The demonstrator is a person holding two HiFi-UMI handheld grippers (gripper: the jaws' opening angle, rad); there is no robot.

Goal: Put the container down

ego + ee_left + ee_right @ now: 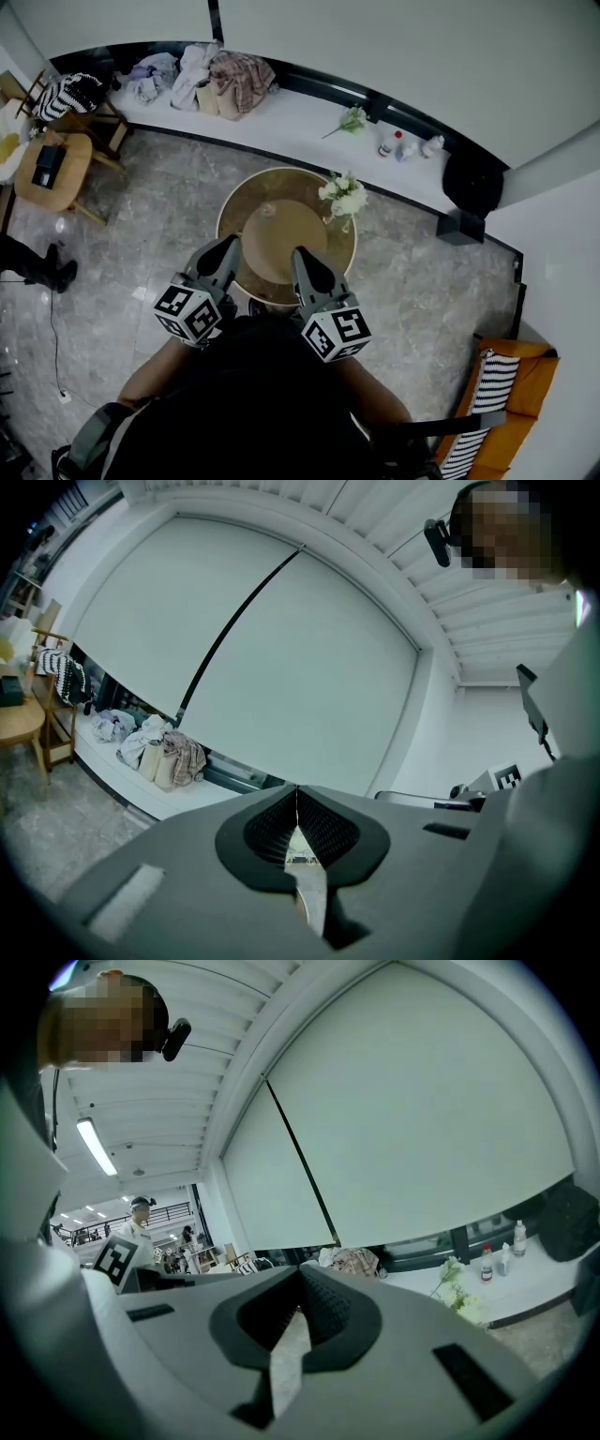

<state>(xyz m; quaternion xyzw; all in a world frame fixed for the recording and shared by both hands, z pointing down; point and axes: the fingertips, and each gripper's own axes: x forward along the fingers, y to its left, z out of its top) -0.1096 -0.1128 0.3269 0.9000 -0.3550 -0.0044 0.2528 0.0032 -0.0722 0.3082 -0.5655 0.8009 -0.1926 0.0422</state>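
The left gripper [227,247] and right gripper [301,258] are held over the near edge of a round table [236,204]. Each pair of jaws is closed, with nothing gripped. A tan disc [281,236] lies on the table beside white flowers [345,197] — whether it is the container cannot be told.

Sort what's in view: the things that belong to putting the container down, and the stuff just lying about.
Job in hand:
left gripper, shut, empty
right gripper, shut, empty
round table
small clear thing on it, perhaps the container; too small to tell

Lying about:
white flowers
clothes pile
bottles
black bag
side table
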